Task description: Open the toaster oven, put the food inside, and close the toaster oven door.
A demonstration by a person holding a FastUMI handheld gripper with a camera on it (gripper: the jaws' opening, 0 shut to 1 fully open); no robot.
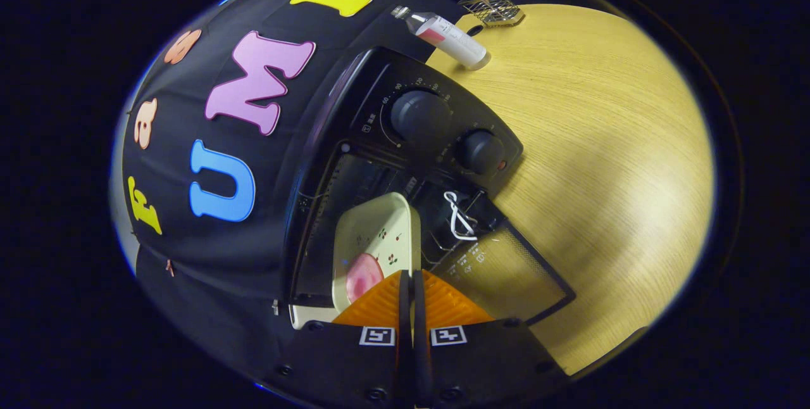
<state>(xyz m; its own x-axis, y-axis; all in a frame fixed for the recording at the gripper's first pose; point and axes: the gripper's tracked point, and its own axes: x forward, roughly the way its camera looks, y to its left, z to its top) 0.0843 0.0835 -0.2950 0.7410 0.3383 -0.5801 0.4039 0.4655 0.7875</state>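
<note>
The fingers [412,289] are pressed together on the rim of the tray [377,239], stiff, light and smooth, which sits partly inside the open toaster oven [405,143] and holds pink food [362,277].

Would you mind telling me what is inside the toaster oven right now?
A pale tray with a pink piece of food sits in the open toaster oven. The gripper, fingers closed on the tray's near edge, covers that edge.
</note>
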